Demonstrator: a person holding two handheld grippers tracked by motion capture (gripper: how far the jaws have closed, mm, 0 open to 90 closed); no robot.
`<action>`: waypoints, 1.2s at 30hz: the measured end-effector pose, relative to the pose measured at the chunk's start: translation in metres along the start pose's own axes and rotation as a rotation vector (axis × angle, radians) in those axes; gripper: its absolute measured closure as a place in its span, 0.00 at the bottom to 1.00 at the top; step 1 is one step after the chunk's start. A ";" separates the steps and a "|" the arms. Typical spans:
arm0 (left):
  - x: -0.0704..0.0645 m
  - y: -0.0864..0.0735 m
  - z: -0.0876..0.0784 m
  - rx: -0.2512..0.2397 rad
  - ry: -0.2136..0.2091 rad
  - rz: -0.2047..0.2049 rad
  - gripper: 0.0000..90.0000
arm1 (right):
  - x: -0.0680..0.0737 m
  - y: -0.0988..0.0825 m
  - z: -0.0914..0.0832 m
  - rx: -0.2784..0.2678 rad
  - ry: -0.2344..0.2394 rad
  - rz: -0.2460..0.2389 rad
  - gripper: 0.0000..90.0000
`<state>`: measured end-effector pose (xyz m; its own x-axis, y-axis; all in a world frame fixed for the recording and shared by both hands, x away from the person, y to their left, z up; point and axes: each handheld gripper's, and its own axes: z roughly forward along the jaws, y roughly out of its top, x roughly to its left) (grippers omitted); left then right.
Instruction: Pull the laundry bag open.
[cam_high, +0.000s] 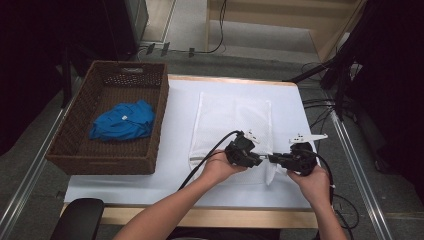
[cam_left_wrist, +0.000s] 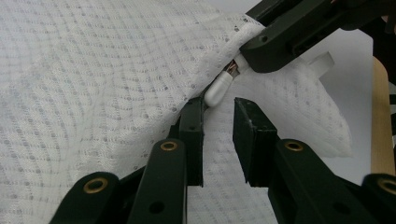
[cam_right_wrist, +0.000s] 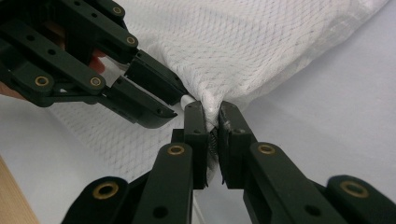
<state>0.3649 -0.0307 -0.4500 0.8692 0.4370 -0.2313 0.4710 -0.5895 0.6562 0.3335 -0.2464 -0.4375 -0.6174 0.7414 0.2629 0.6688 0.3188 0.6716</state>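
Lying flat on the white desk (cam_high: 175, 170), right of centre in the high view, the white mesh laundry bag (cam_high: 232, 125) has its lower right corner pinched tight by the right tool (cam_right_wrist: 212, 114). The left tool (cam_left_wrist: 218, 105) stands apart around the white zipper pull (cam_left_wrist: 218, 88).

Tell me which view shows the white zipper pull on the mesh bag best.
The left gripper view: the zipper pull lies close-up just beyond the left gripper, at the mesh bag's edge. The right gripper view shows only a white sliver. The high view is too distant to make it out.
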 end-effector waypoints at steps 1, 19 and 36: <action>0.000 0.000 0.000 0.001 -0.002 0.000 0.82 | 0.000 0.000 0.000 0.000 0.000 0.000 0.94; -0.005 0.005 0.009 0.000 -0.036 -0.032 0.94 | 0.003 0.001 0.001 0.009 0.004 -0.016 0.95; -0.007 0.014 0.008 0.043 -0.022 -0.068 0.97 | 0.001 0.000 0.001 -0.004 0.006 0.000 0.95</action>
<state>0.3667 -0.0472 -0.4446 0.8379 0.4624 -0.2899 0.5345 -0.5882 0.6069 0.3332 -0.2447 -0.4377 -0.6196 0.7381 0.2670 0.6673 0.3162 0.6743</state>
